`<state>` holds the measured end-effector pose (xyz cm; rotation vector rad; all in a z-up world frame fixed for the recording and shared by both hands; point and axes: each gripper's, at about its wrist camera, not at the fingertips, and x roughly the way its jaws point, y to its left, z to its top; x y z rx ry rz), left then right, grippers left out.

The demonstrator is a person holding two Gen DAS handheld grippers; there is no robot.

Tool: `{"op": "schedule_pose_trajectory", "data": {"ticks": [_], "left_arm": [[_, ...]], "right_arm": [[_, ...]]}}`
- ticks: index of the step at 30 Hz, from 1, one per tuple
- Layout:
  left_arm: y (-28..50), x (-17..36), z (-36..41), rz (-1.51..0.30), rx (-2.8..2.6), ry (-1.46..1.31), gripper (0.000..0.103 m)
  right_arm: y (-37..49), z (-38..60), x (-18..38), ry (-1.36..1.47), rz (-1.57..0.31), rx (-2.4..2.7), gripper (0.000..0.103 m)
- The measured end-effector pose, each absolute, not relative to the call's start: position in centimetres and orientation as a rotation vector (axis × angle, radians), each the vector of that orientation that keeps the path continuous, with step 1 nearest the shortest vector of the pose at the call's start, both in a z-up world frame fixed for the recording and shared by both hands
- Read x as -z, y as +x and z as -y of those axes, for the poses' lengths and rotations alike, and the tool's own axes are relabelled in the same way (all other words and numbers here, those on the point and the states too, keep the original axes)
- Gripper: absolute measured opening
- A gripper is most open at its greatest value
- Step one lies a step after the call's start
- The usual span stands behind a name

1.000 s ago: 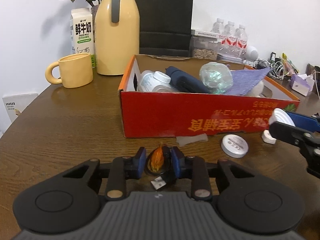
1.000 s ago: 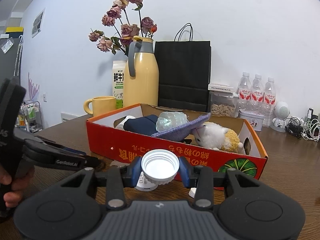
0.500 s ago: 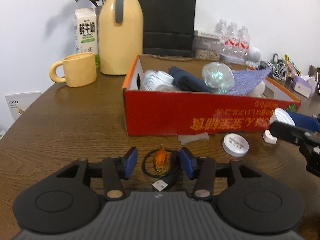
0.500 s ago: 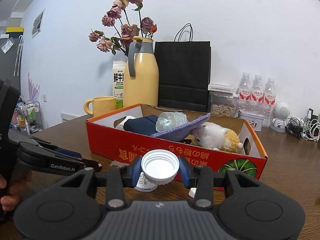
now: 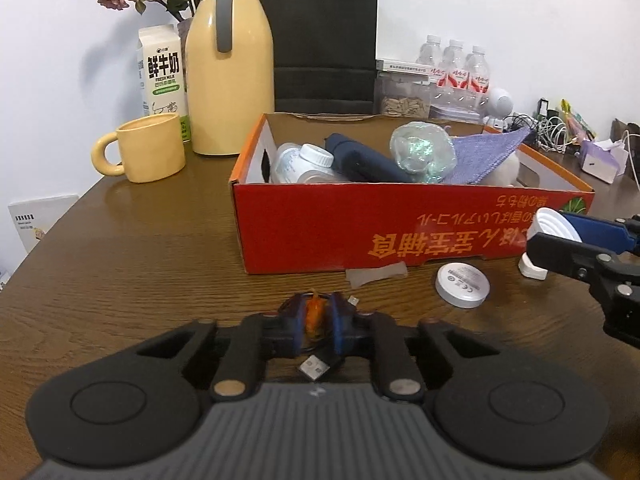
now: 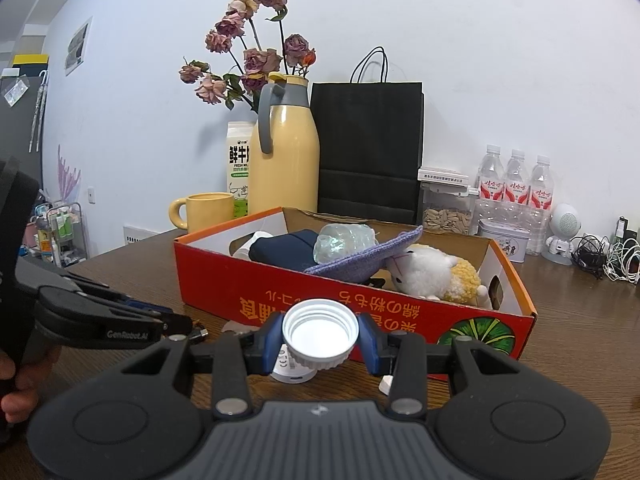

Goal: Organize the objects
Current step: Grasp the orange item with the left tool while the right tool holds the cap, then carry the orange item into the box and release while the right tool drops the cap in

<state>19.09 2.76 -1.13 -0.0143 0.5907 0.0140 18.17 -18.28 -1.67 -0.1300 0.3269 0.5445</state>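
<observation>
The coiled black cable with its orange tie (image 5: 313, 317) sits pinched between the blue pads of my left tool (image 5: 316, 320), whose jaws have just been closing and now clamp it from both sides, low over the table (image 5: 120, 264); the cable's metal USB plug (image 5: 315, 368) sticks out below the pads, toward the tool's body. My right tool (image 6: 320, 338) grips a white screw cap (image 6: 320, 330), its hollow side facing up, one pad pressed on each side of its rim. Both tools are on the near side of the red cardboard box (image 5: 360, 232), which lies just beyond the cable and already holds a white bottle (image 5: 300, 162), a dark blue roll (image 5: 360, 160), a crumpled clear bottle (image 5: 422, 152), a purple knitted cloth (image 5: 480, 156) and a plush sheep (image 6: 432, 274). On the table between the cable and the box lies a scrap of clear tape (image 5: 376, 274), and to its right a flat round white disc (image 5: 463, 285). Behind the box to the left stand a yellow mug (image 5: 150, 148), a milk carton (image 5: 162, 72) and a tall yellow jug (image 5: 230, 60), with a black paper bag (image 5: 324, 36) against the wall.
</observation>
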Motion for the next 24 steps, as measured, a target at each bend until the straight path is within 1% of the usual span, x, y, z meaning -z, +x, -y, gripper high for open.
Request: {"op": "schedule_pose_trajectory", "data": {"ticks": [12, 17, 24], "left_arm": [[17.7, -0.1, -2.5, -0.495, -0.022, -0.013, 0.009], [17.3, -2.3, -1.7, -0.418, -0.003, 0.003, 0.009], [19.4, -6.0, 0.1, -0.317, 0.026, 0.017, 0.009]], "right_arm": [[18.0, 18.2, 1.7, -0.132, -0.318, -0.546, 0.039], [17.6, 18.5, 1.2, -0.129, -0.284, -0.554, 0.039], [18.5, 19.5, -1.9, -0.132, -0.184, -0.535, 0.039]]}}
